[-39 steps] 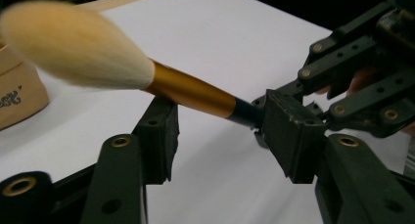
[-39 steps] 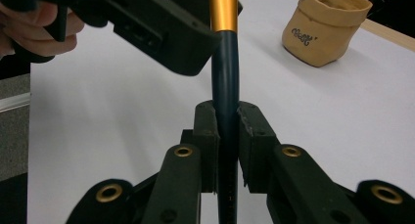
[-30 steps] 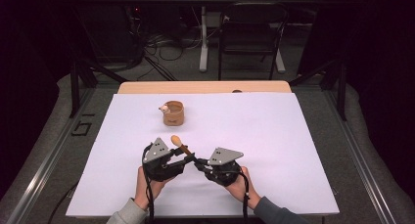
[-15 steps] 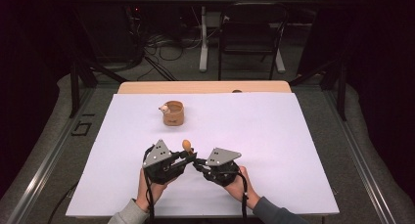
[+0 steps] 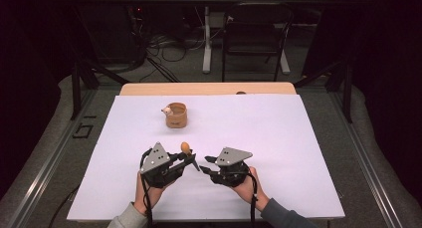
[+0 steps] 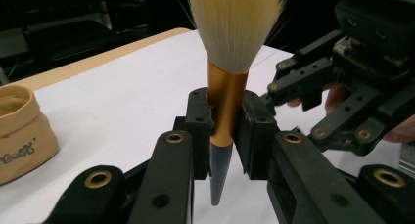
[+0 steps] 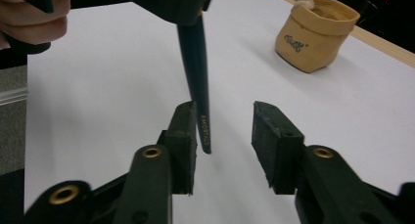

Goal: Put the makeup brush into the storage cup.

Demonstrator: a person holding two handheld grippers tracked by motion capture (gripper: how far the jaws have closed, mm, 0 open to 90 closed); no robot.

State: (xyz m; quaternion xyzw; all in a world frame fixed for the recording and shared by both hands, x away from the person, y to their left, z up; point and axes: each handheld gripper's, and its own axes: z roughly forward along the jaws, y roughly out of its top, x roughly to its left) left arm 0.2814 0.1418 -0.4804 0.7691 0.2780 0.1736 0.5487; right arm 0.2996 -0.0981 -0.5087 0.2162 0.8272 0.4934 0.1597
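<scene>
Upright, a makeup brush (image 6: 226, 87) stands clamped by its gold ferrule between the jaws of the left hand-held gripper (image 6: 225, 131), its pale bristles above and its dark tapered handle pointing down. The right hand-held gripper (image 7: 222, 136) faces it with jaws spread apart, the handle tip just beside its left jaw; whether it touches, I cannot tell. Both sit near the front of the white-covered bench (image 5: 298, 138). Farther back, well apart, stands a small tan pouch (image 5: 175, 115).
</scene>
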